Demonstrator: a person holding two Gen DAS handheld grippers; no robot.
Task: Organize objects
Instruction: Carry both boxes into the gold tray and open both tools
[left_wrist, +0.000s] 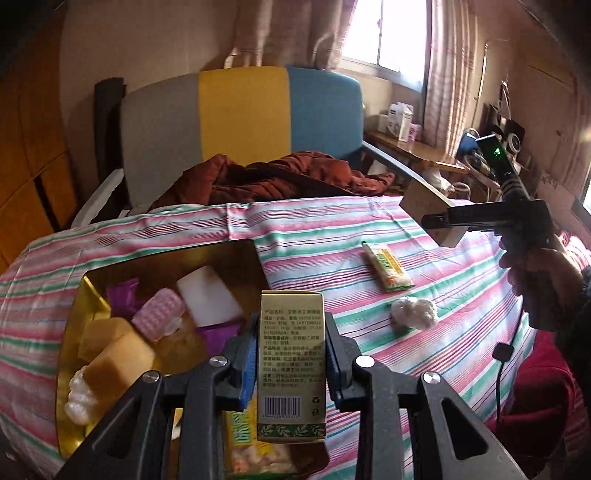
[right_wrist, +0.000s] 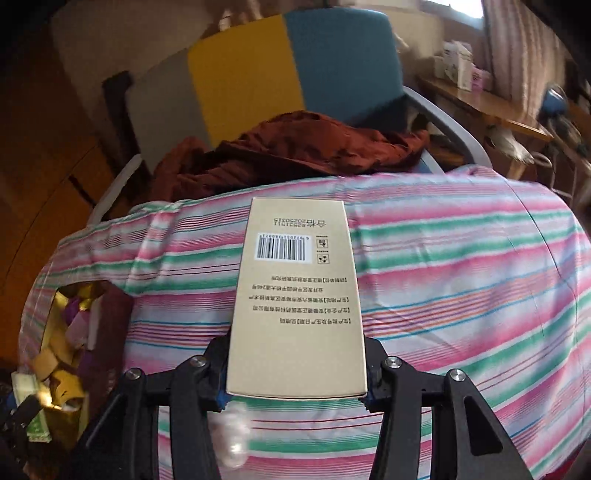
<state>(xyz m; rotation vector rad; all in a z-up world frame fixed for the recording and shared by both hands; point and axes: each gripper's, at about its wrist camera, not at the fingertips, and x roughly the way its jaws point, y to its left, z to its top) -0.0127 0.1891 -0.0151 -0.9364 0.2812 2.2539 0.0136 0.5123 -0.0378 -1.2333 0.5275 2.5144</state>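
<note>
Striped bedsheet (left_wrist: 332, 229), gold bin (left_wrist: 74, 306) at left. Left gripper (left_wrist: 290, 354) clamping green-gold carton (left_wrist: 291, 369) over bin; right gripper (right_wrist: 295, 369) gripping tan carton (right_wrist: 295, 295) above sheet. Release low, inside rim.

Gold box (left_wrist: 291, 365), side panel: Chinese print, Latin "ARTEMISIA"; barcode and recycling mark below.
Beige box (right_wrist: 297, 299), upper face: barcode, Chinese lines, "20250315", seen upside down.
Remaining packets: print unreadable.

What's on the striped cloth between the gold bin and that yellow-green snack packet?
Nothing: in the left wrist view, only bare striped cloth lies between the gold bin and the snack packet.
</note>
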